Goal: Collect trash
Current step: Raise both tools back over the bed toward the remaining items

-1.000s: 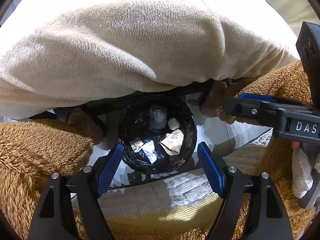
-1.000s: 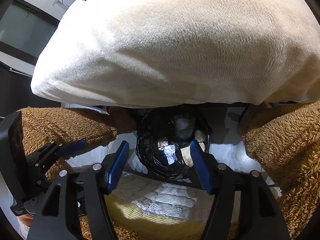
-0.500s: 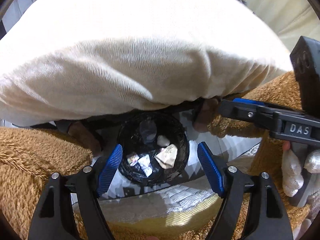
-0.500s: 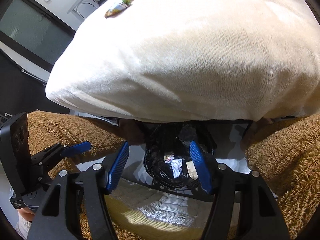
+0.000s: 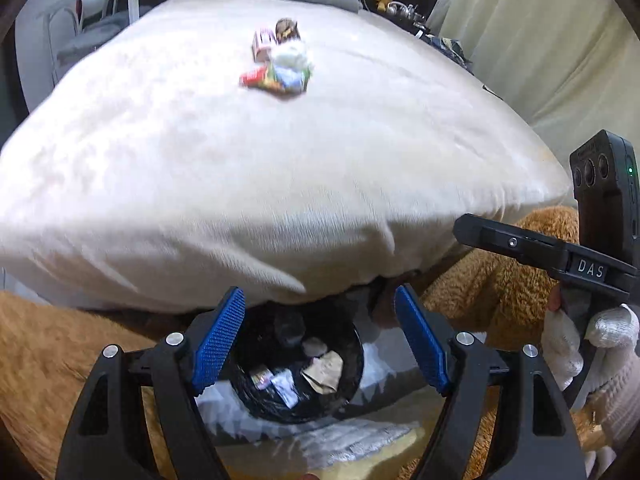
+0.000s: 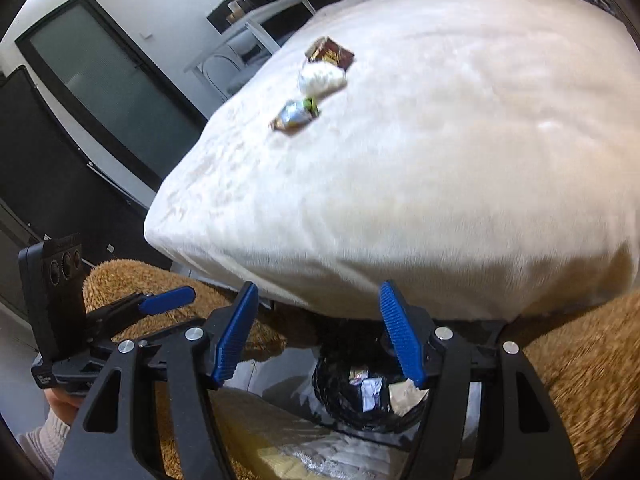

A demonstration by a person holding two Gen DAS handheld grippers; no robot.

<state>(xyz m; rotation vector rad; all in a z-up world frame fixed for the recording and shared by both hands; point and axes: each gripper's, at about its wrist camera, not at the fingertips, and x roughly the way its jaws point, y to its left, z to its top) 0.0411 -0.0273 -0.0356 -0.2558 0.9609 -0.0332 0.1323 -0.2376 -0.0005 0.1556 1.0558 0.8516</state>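
Both grippers empty: left gripper jaws wide, right gripper jaws apart. Bin at 6 o'clock holds several scraps. I judge task partly done: wrapper pile on bed at 12 o'clock uncollected.

In our right-wrist view, our right gripper points down at six o'clock, its blue-padded jaws apart with nothing between them. Just below sits the black-lined trash bin holding scraps. The cream blanket fills the centre; toward eleven o'clock lie a wrapper, a white wad and a brown packet. Our left gripper shows at nine o'clock.
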